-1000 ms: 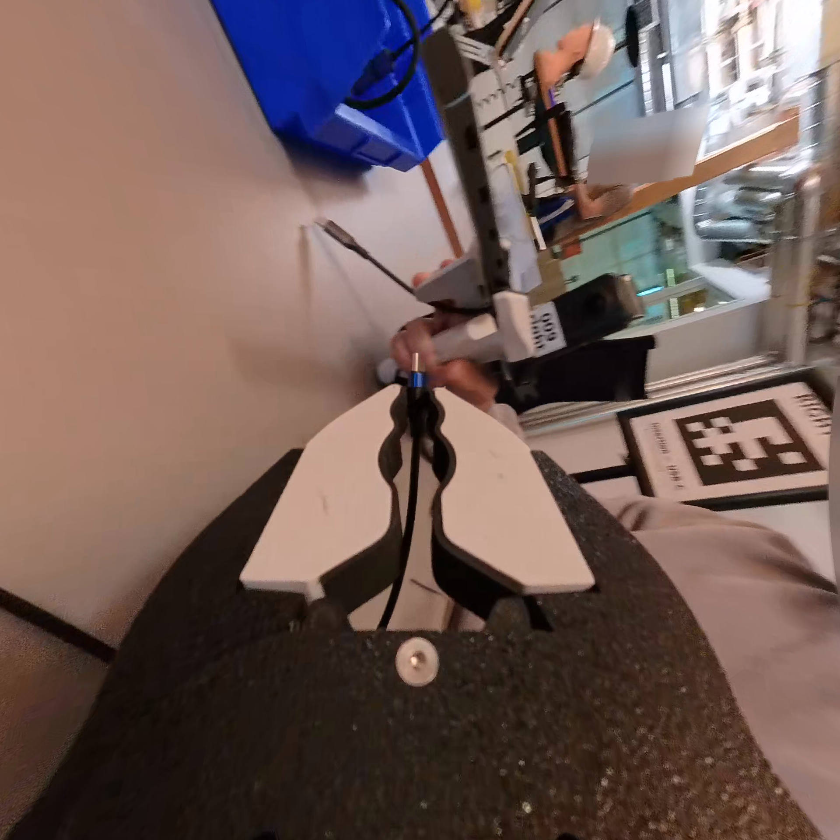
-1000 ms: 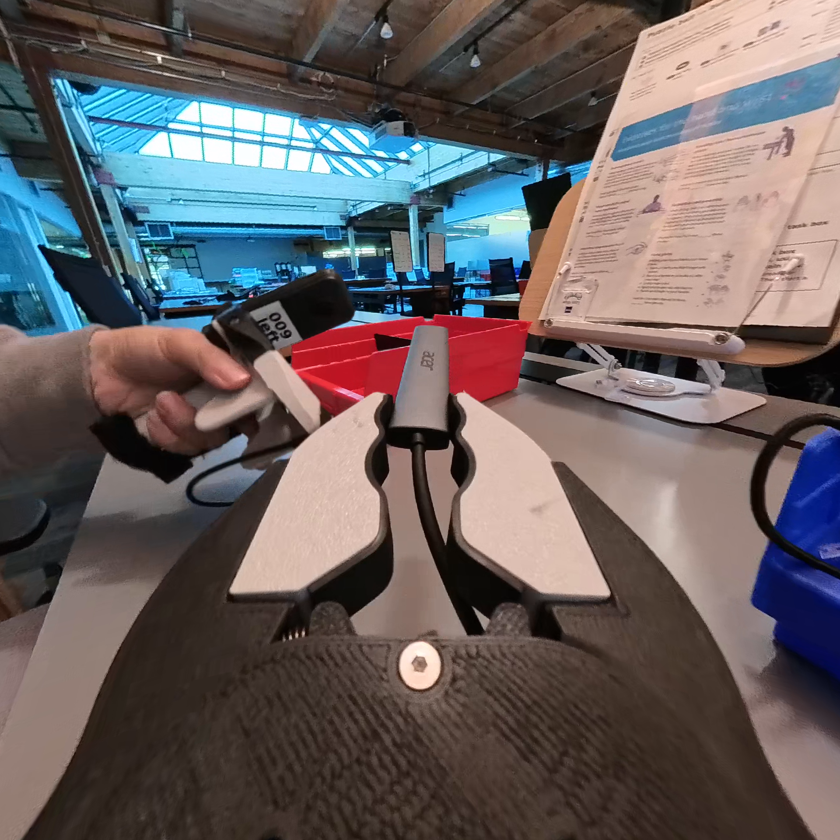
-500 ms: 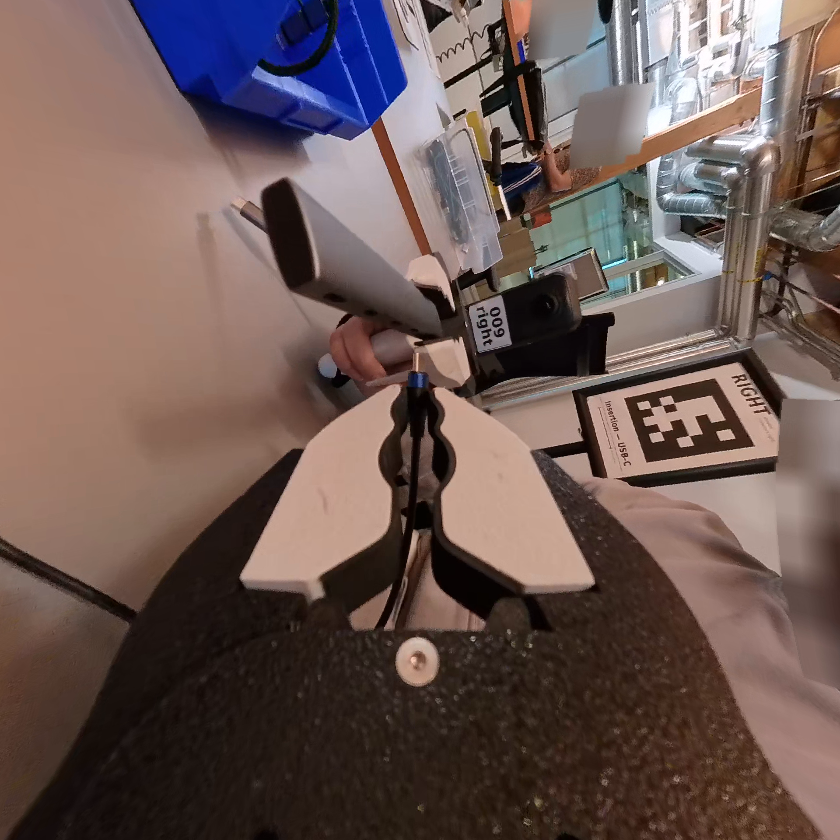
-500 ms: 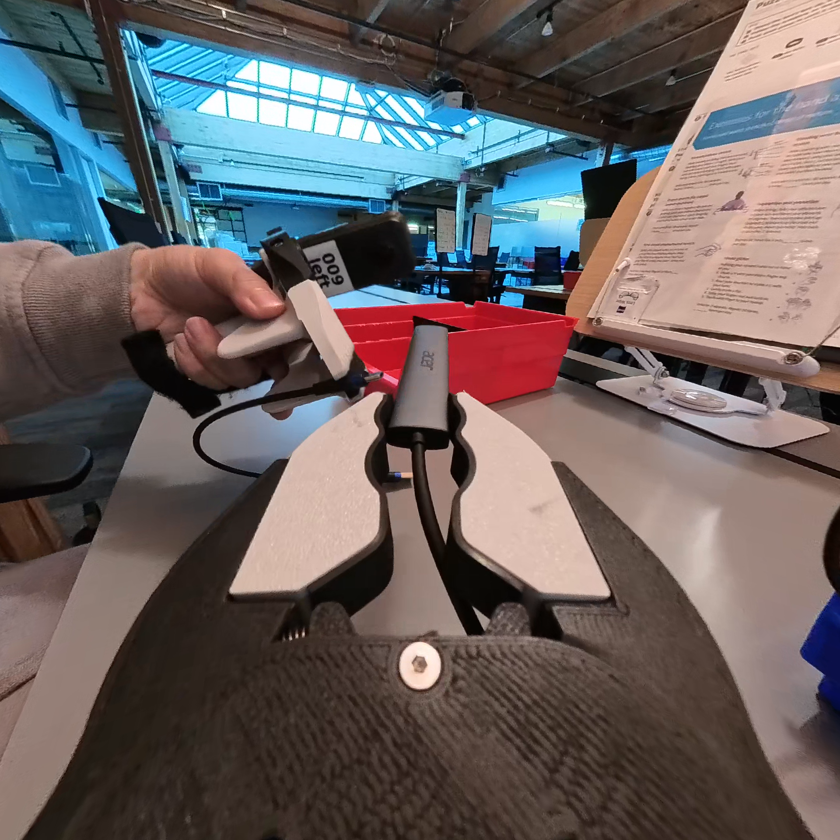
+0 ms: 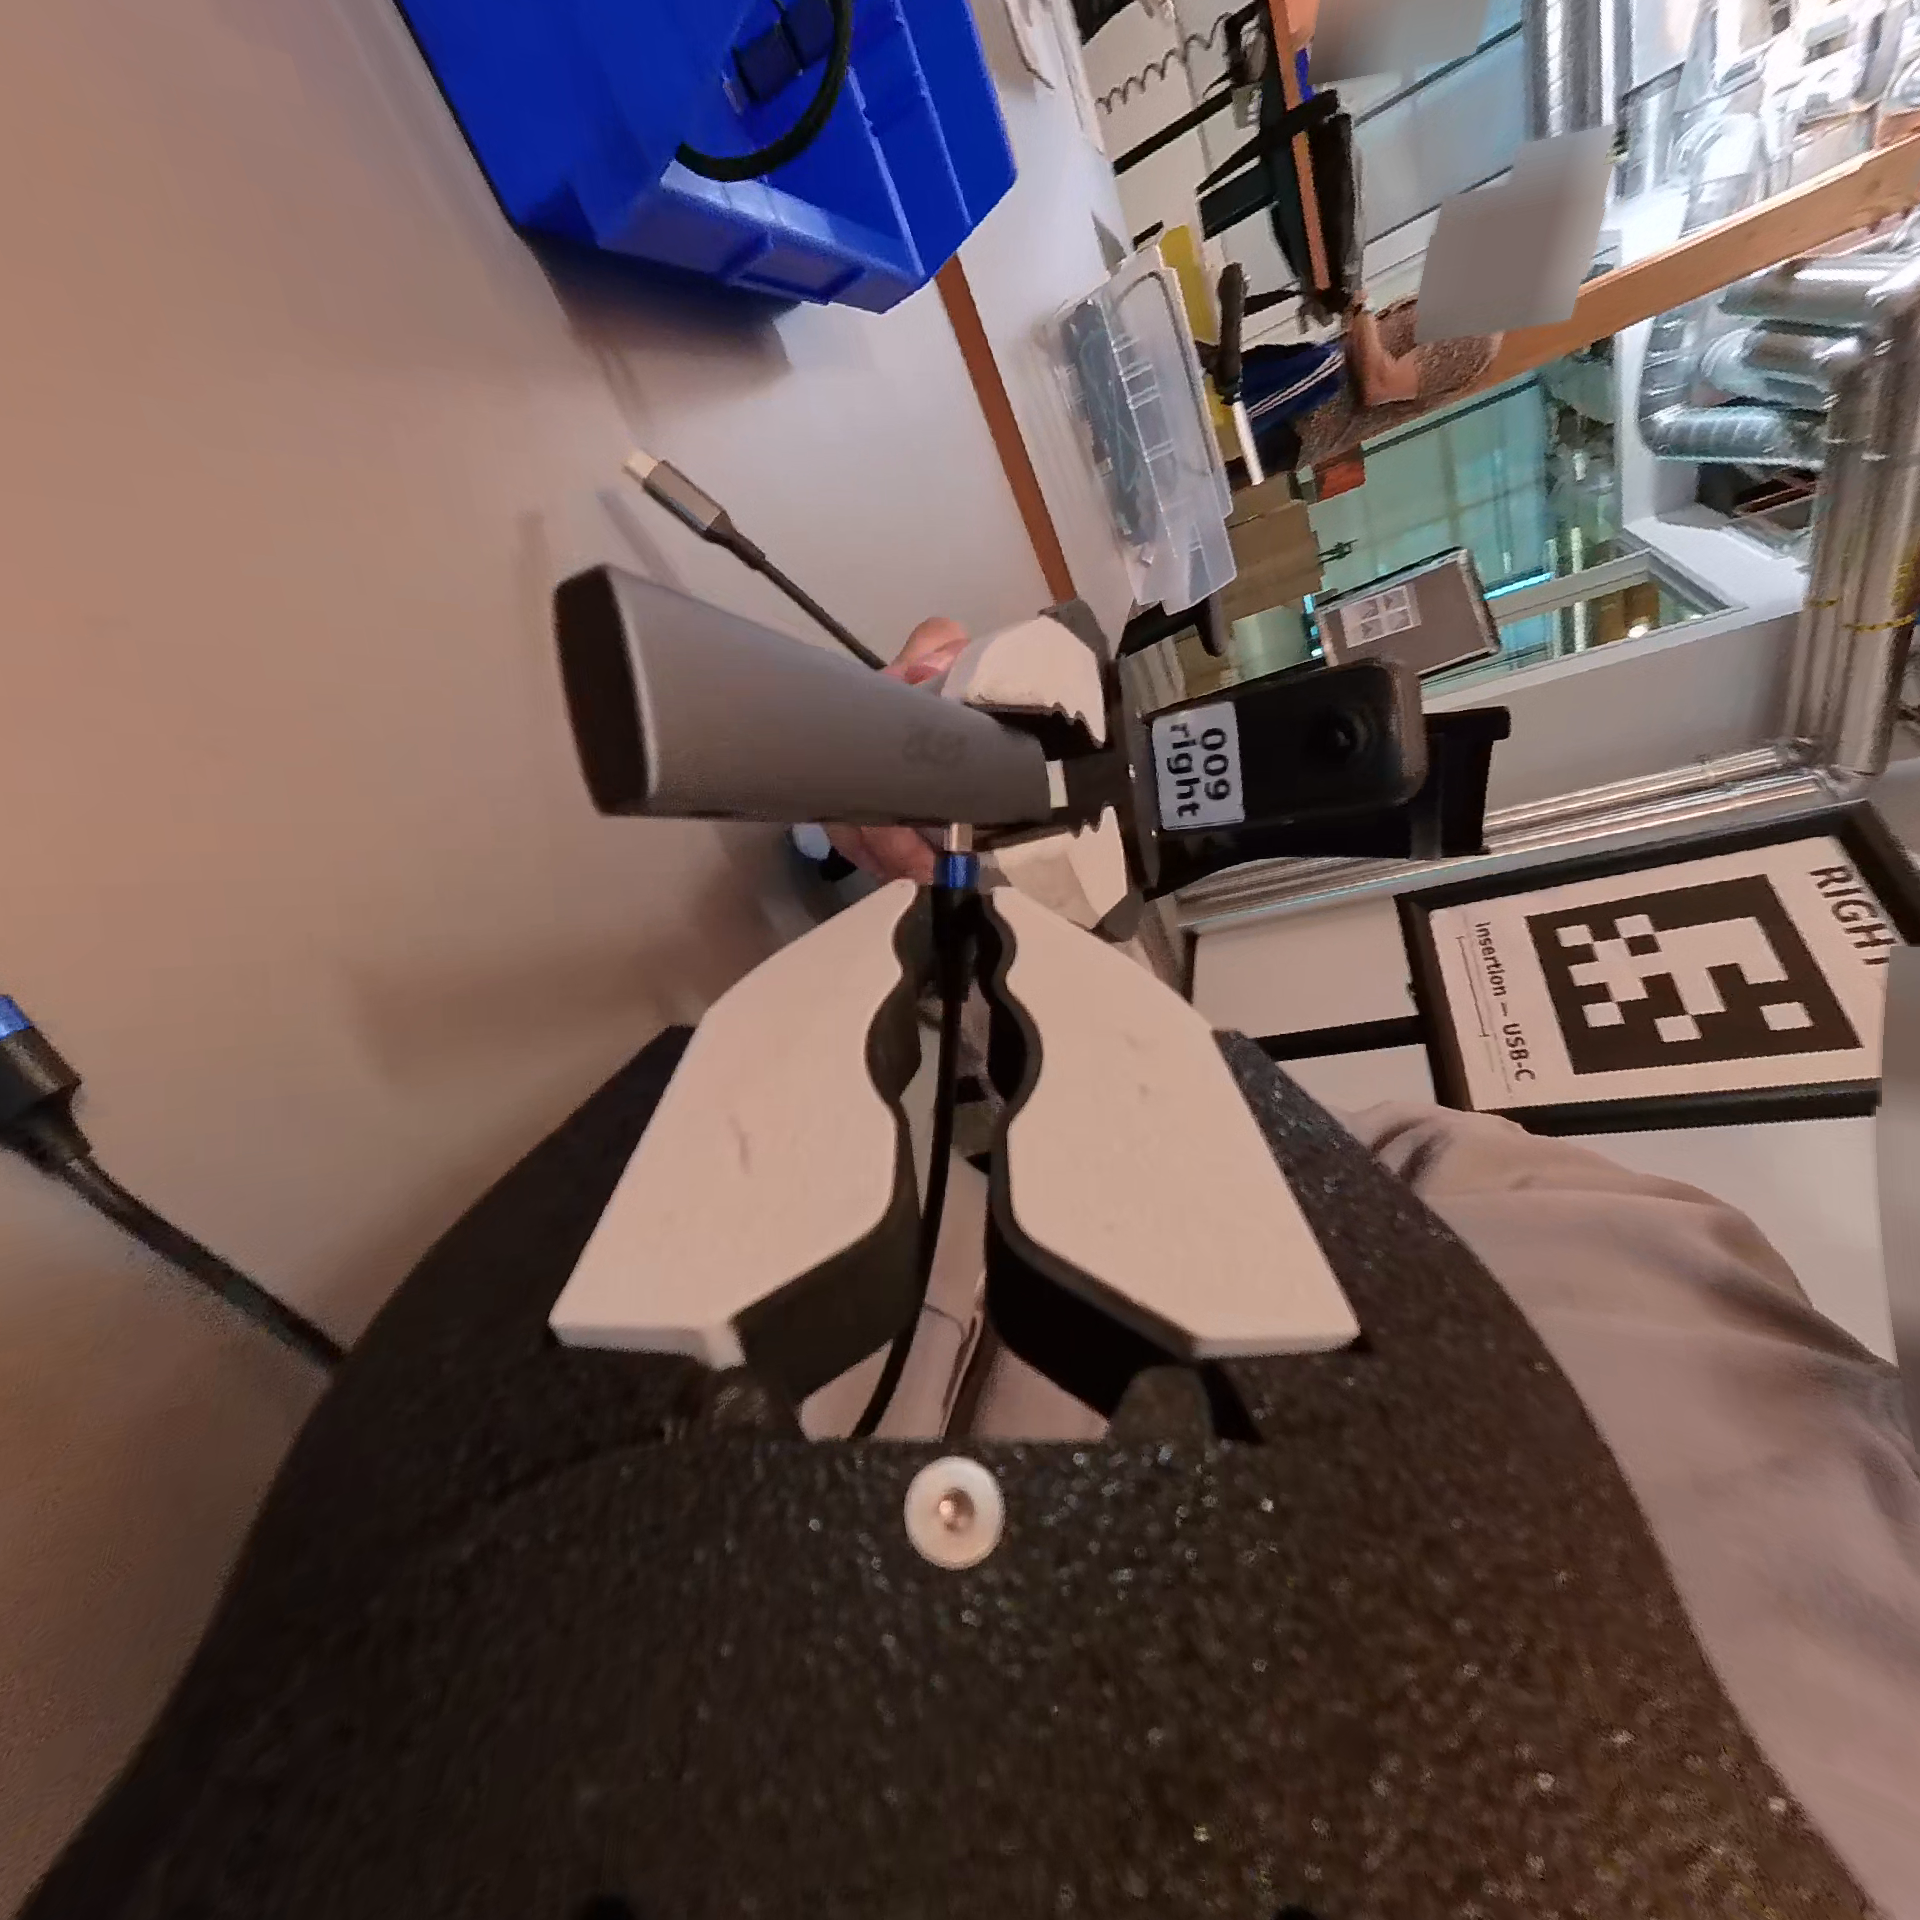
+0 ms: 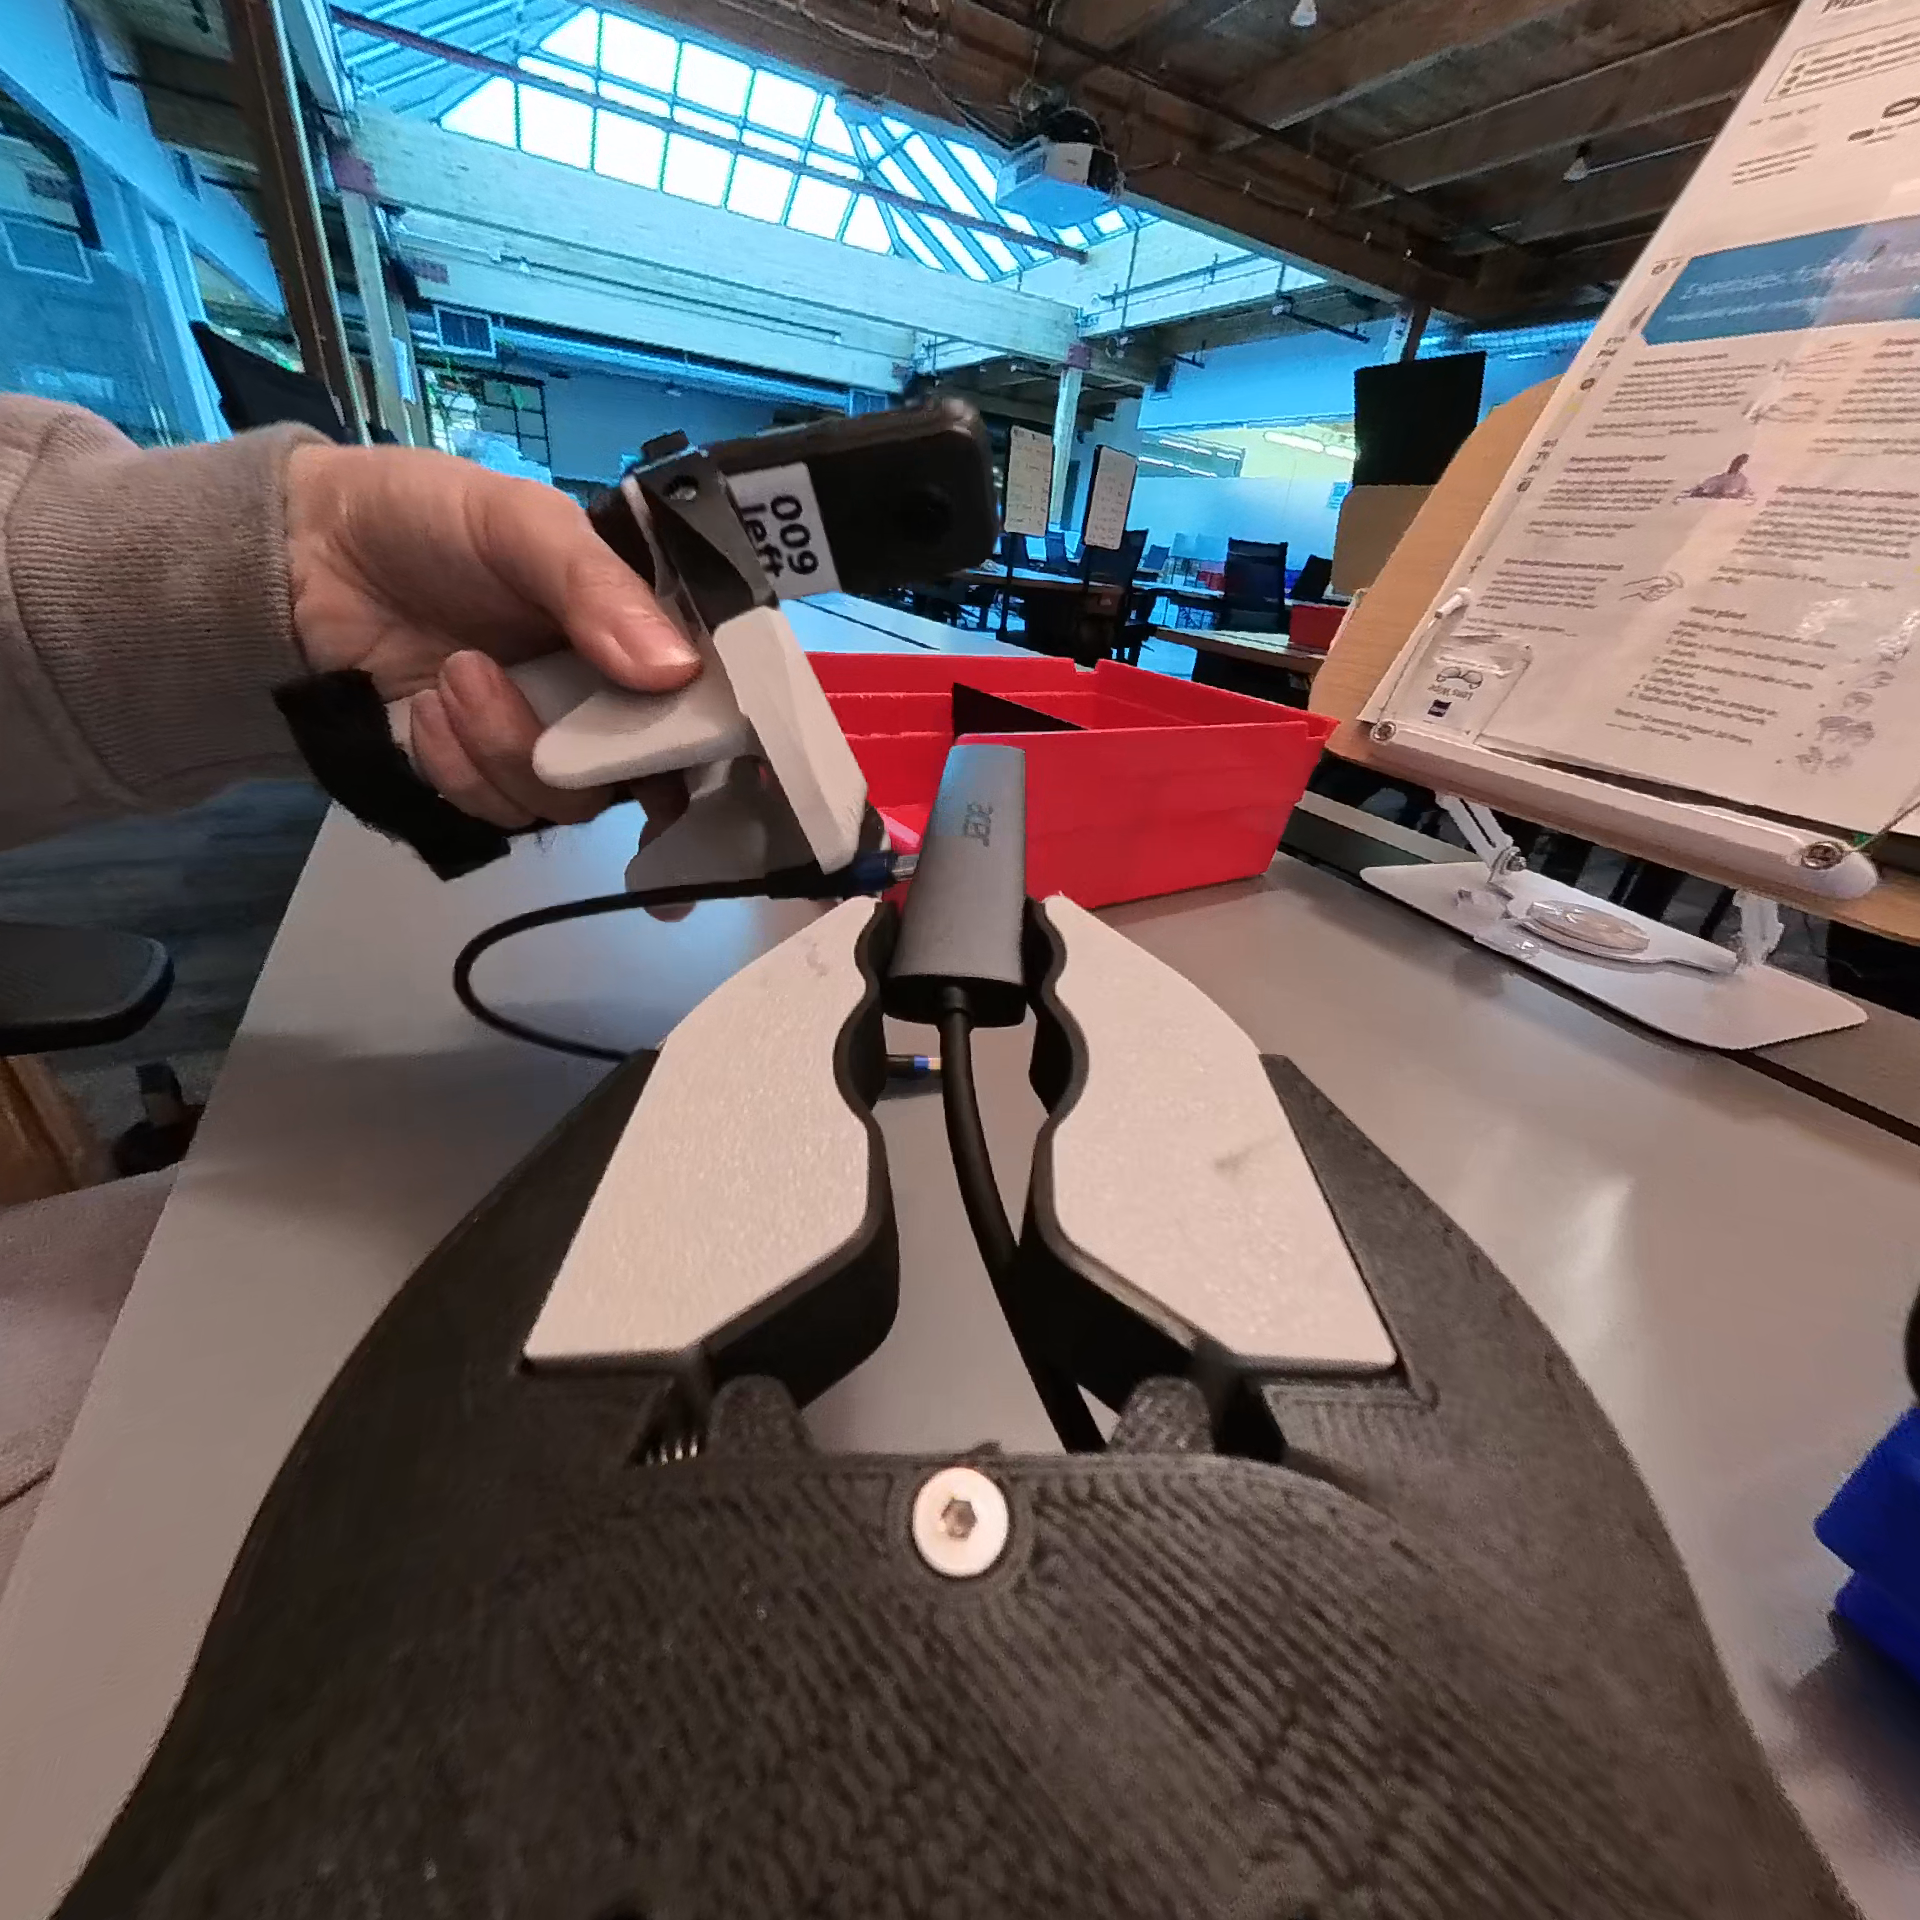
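My left gripper (image 5: 951,906) is shut on a thin black cable (image 5: 940,1091) just behind its blue-collared metal plug (image 5: 954,864). My right gripper (image 6: 961,920) is shut on the cabled end of a slim grey hub (image 6: 971,831) and holds it above the table. In the left wrist view the hub (image 5: 790,727) lies crosswise just past my fingertips. The plug tip meets the hub's side close to the right gripper (image 5: 1049,748). In the right wrist view the left gripper (image 6: 800,769), in a person's hand, brings the plug (image 6: 883,868) against the hub's left side. The hub's own lead ends in a grey plug (image 5: 675,497).
A blue bin (image 5: 727,135) holding a coiled cable sits on the grey table (image 6: 1507,1143). A red bin (image 6: 1122,769) stands behind the hub. A document stand (image 6: 1662,582) is at the right. A framed marker card (image 5: 1662,987) and a clear plastic box (image 5: 1143,416) are nearby. The grippers are tip to tip, or close to it.
The two grippers have come together. The hub has swung across in front of my left fingertips, and the plug tip, apart from the hub before, now touches its side.
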The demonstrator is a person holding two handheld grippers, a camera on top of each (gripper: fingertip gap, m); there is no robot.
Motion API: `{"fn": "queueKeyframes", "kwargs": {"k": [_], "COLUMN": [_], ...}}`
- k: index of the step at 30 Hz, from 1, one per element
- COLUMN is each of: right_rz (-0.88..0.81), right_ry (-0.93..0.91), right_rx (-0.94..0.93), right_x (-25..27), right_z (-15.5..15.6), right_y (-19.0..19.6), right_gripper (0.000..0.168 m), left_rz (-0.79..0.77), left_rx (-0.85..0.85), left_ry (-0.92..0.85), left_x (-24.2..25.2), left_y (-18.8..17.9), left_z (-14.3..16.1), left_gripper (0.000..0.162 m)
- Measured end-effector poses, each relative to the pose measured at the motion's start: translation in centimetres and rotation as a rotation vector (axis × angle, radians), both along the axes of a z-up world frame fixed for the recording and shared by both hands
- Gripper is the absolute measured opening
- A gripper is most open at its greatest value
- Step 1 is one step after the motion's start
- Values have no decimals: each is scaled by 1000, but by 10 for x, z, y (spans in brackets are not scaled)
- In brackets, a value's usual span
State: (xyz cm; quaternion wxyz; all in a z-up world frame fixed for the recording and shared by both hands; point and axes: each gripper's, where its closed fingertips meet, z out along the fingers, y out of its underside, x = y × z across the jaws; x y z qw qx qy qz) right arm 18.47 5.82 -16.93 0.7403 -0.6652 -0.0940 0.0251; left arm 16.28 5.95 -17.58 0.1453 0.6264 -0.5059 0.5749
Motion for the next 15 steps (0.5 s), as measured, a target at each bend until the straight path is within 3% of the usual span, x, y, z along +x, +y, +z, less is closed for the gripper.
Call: {"fn": "queueKeyframes", "kwargs": {"k": [5,9,15], "right_rz": [-42,-133,-217], "right_ry": [-45,-23,-12], "right_rx": [-42,-39,-35], "right_x": [-1,12,22], "right_z": [-6,-5,-4], "right_y": [6,7,7], "right_gripper": [24,24,24], "left_rz": [40,117,234], "left_rx": [183,381,955], "left_ry": [-10,-183,-502], "left_x": [2,15,20], "left_y": [7,10,13], "left_z": [-4,1,4], "left_gripper": [8,10,14]}}
